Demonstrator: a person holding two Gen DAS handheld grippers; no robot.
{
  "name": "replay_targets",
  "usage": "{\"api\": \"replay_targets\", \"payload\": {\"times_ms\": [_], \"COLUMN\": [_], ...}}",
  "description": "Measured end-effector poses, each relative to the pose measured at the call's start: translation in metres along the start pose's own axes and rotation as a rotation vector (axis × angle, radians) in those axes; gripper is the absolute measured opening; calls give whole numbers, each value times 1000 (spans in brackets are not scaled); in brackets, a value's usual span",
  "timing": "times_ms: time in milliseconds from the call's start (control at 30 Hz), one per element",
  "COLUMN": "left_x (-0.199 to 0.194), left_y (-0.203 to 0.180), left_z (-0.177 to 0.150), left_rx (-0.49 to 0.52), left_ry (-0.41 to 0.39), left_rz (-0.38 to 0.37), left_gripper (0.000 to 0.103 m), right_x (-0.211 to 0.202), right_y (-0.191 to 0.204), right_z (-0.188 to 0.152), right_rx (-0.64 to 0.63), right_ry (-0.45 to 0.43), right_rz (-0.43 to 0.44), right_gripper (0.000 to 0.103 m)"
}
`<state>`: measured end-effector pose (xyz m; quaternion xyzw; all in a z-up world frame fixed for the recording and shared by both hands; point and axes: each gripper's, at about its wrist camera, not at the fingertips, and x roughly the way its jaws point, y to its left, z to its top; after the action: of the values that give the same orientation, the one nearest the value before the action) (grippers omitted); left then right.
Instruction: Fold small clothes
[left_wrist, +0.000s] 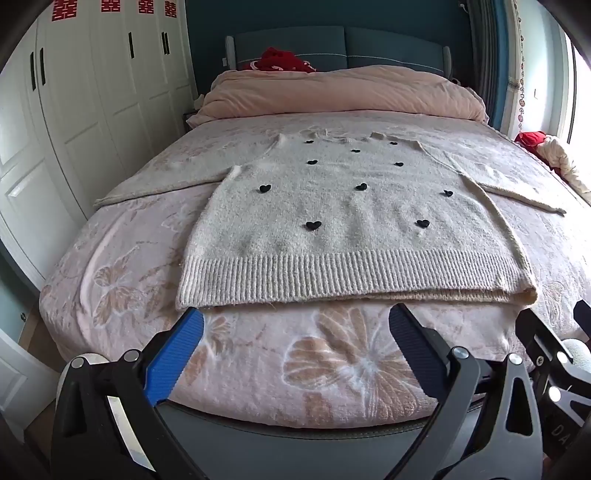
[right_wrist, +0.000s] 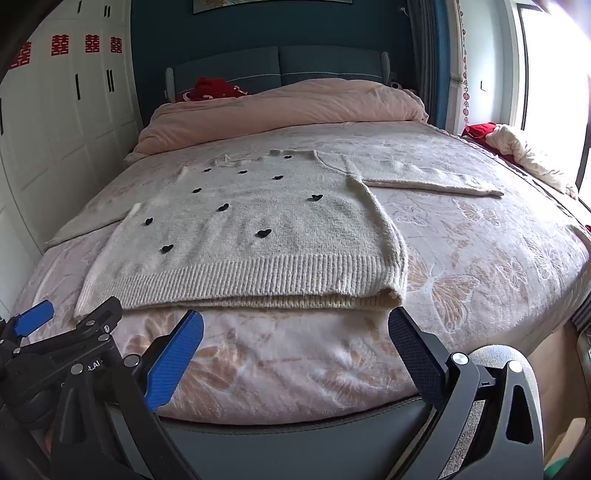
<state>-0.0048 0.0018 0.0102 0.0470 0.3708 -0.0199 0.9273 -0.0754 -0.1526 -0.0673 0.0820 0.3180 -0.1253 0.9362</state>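
Note:
A cream knit sweater (left_wrist: 332, 214) with small black hearts lies flat, face up, on the bed, both sleeves spread out to the sides and its ribbed hem toward me. The right wrist view shows the same sweater (right_wrist: 258, 236), its right sleeve (right_wrist: 424, 177) stretched across the blanket. My left gripper (left_wrist: 295, 325) hovers open just short of the hem with nothing between its fingers. Held open as well, my right gripper (right_wrist: 295, 326) sits below the hem's right corner and is empty. The left gripper (right_wrist: 33, 314) also shows at the left edge of the right wrist view.
The bed carries a pink floral blanket (left_wrist: 314, 369), with a bunched pink duvet (left_wrist: 332, 92) and red cloth (left_wrist: 280, 61) by the headboard. White wardrobes (left_wrist: 92, 92) line the left side. A red and white bundle (right_wrist: 517, 147) lies at the far right by the window.

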Motion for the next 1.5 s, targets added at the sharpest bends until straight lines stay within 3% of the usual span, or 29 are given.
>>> {"api": "replay_targets", "payload": {"times_ms": [1500], "left_x": [1], "left_y": [-3], "left_z": [-6], "left_rx": [17], "left_ry": [-7], "left_rz": [22], "left_gripper": [98], "right_x": [6], "right_y": [1], "right_z": [-3], "right_rx": [-9], "right_ry": [13], "right_rz": [1], "right_gripper": [98]}}
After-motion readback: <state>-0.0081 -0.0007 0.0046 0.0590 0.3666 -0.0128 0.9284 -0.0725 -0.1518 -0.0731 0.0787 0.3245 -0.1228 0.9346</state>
